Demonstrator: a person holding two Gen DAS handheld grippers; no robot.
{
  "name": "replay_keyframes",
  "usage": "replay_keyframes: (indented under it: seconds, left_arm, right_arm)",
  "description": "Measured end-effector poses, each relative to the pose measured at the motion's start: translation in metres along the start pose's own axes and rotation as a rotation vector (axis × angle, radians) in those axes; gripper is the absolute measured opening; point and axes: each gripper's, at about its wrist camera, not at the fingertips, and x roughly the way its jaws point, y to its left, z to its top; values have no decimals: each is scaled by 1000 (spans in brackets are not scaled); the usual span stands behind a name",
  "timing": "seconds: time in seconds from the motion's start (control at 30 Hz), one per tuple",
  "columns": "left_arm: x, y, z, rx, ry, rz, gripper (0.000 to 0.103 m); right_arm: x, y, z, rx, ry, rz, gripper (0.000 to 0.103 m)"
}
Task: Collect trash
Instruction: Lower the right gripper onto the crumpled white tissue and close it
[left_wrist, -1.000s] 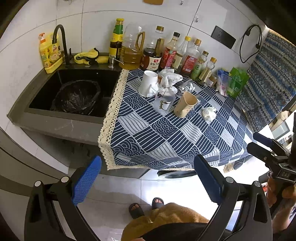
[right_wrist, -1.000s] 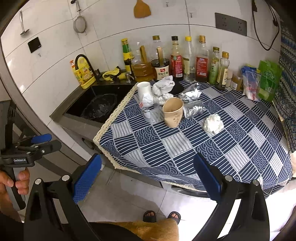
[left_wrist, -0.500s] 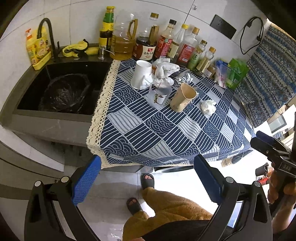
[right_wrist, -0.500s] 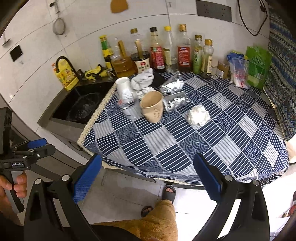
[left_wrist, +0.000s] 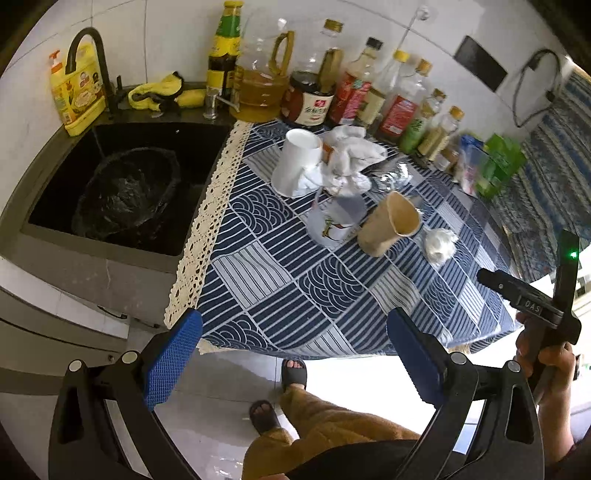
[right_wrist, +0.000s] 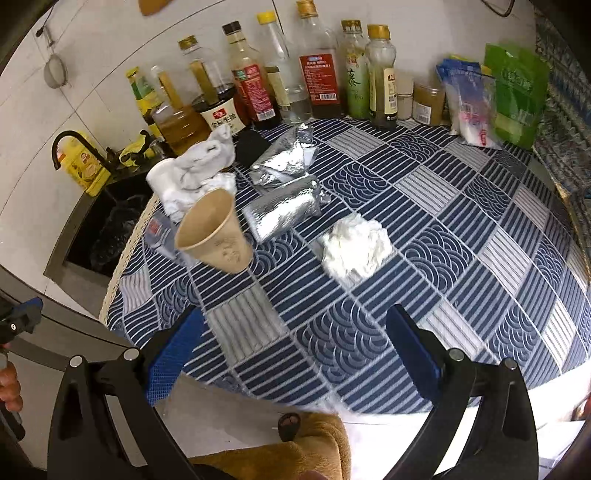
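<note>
Over the near edge of the bench (right_wrist: 480, 206), the right hand-held gripper (right_wrist: 295, 350) hangs with its blue-padded fingers (right_wrist: 413, 354) spread wide and nothing between them, aimed down at the patterned cloth; the left hand-held gripper (left_wrist: 291, 363) is likewise parted and empty, held back over the floor just short of the cloth's lace hem. Nearest the right one lies a crumpled white tissue (right_wrist: 354, 247), alone on the cloth with clear room all round it, and I would judge that the sensible first pick. A soft wad like that wants the fingers brought down on either side of its middle, low enough to catch the bulk rather than a loose corner, then closed gently until it bunches. Beside it, to the left, a tan paper cup (right_wrist: 214, 232) stands leaning in the fisheye, and behind that two silver foil packets (right_wrist: 284, 184), a white rag (right_wrist: 199, 170) and a white cup (left_wrist: 295, 166) sit crowded together, so a careless sweep could topple them. Further out, the row of sauce bottles (right_wrist: 321, 74) along the wall is not rubbish and should be left alone. Left of the bench, the sink (left_wrist: 48, 192) holds a black bin bag (left_wrist: 125, 192), which looks the likely place for the rubbish.
</note>
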Motion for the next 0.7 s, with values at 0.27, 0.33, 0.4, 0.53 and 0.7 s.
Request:
replay_keyframes:
  seconds: [0.27,0.33,0.4,0.53,0.7]
  left_arm:
    - [60,-5,11,-19,132,78,96]
    - [73,-6,13,-20,156,96,96]
    - [85,-9,17,-18,162,106,96]
    - [104,-18,26,-20,178,120,96]
    - [123,-43,36,39,179,130,96]
  right_arm:
    - [58,-34,31,-2,19,8,98]
    - [74,-43,34,15,40,17,98]
    - [83,-51,36,29,44,30,98]
    - [91,-62,45,20,8,58,97]
    - [104,-72,47,12,35,103,78]
